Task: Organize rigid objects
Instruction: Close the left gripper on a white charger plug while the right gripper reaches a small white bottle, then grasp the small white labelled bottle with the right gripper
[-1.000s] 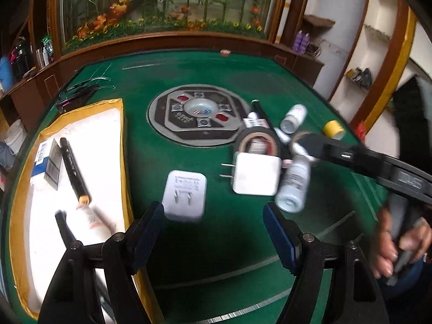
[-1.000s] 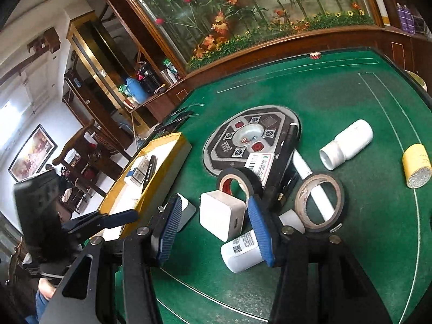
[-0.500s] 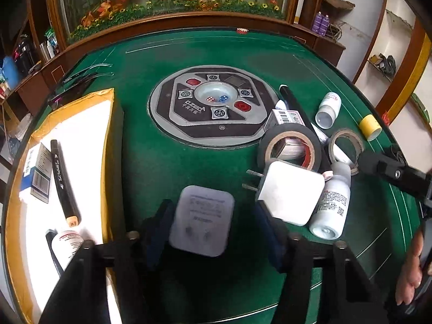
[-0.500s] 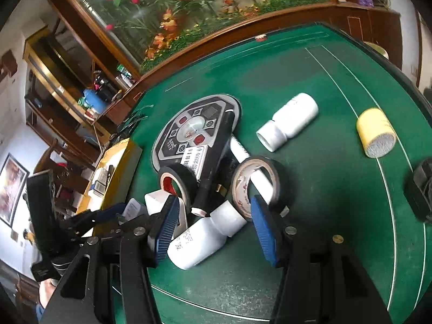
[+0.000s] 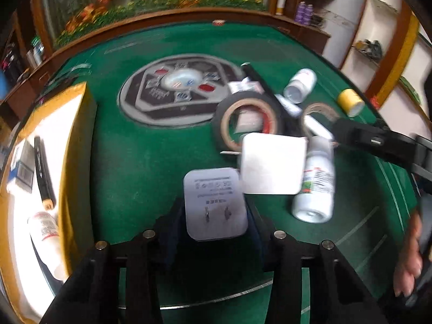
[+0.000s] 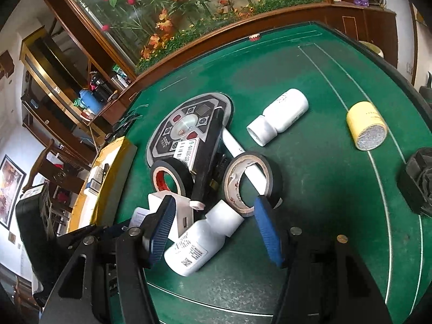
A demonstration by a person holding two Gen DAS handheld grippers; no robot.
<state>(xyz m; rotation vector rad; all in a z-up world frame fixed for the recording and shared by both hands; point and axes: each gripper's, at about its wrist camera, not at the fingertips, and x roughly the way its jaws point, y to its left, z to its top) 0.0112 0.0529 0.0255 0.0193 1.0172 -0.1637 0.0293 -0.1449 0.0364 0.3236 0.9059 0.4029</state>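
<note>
Since the earlier frame my left tool (image 5: 216, 216) came down over the flat white charger (image 5: 215, 203), and its jaws are closing with the charger between them; the view is blurred, so I cannot tell if the pads already press on it. My right tool (image 6: 214, 232) moved in over the lying white bottle (image 6: 201, 240); its jaws are opening and stand clear on both sides of the bottle.

The charger lies on the green worktop (image 5: 140, 162), prongs up, just beside the square white plug adapter (image 5: 271, 163) and right of the yellow-edged tray (image 5: 77, 145).

To do this step well, I think I should keep the left pads flat on the two long sides of the charger, close fully, then lift straight up, so the adapter touching its far corner is not dragged.

The charger has grey printed lines, too blurred to read. The bottle label shows a QR code (image 6: 192, 257); its text is too small for me.
</note>
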